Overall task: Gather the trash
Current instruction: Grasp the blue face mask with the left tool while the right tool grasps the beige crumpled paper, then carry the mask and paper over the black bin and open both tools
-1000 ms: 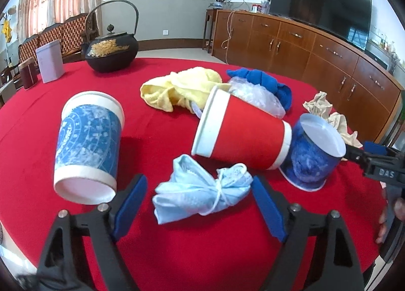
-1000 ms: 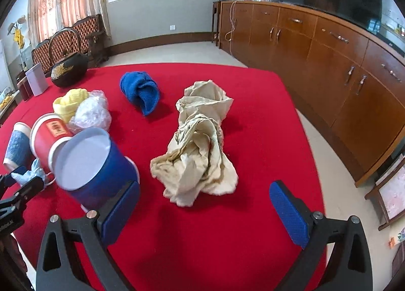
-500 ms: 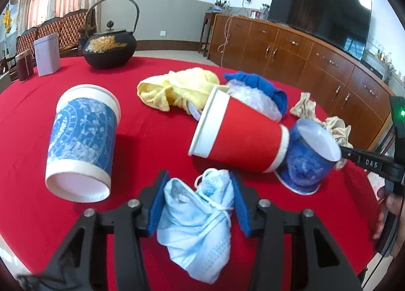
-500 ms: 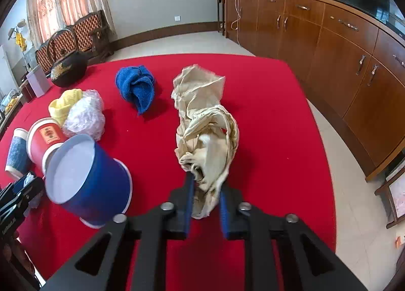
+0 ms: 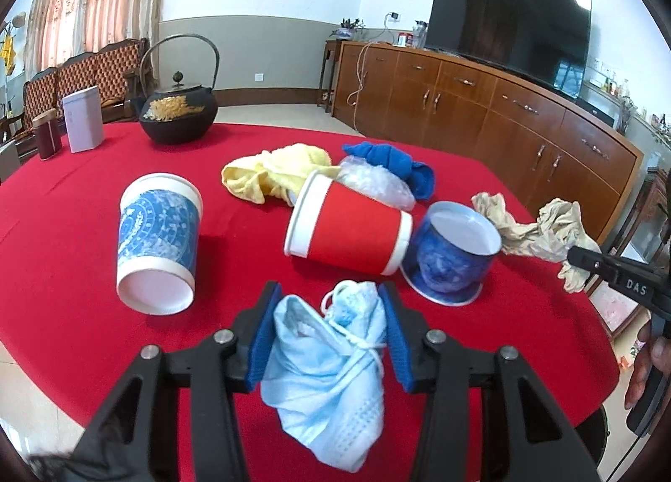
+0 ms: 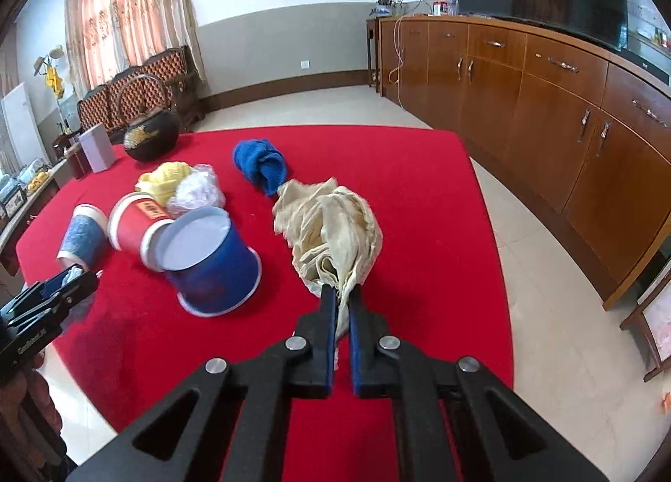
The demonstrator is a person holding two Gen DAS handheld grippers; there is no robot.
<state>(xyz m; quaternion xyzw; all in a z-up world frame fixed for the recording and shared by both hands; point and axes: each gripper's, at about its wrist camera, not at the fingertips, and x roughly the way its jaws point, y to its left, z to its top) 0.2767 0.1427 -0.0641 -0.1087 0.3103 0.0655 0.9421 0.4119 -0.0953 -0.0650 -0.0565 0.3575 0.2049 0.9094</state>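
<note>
My left gripper point(image 5: 329, 306) is shut on a crumpled light-blue face mask point(image 5: 331, 373) and holds it above the red tablecloth point(image 5: 63, 264). My right gripper point(image 6: 340, 297) is shut on a crumpled beige paper wad point(image 6: 331, 234), lifted off the cloth; the wad also shows in the left wrist view point(image 5: 541, 230). On the table lie a red paper cup point(image 5: 352, 230) on its side, a dark blue cup point(image 5: 453, 255) upside down, a blue-patterned cup point(image 5: 157, 247), and a clear plastic wad point(image 5: 373, 184).
A yellow cloth point(image 5: 272, 175) and a blue cloth point(image 5: 390, 163) lie behind the cups. A black iron teapot point(image 5: 178, 113), a white box point(image 5: 83, 119) and a brown tin point(image 5: 47, 140) stand at the far left. Wooden cabinets point(image 6: 566, 134) line the right.
Both grippers closed from open, the left on the face mask and the right on the beige paper wad, and both have lifted their loads off the cloth.
</note>
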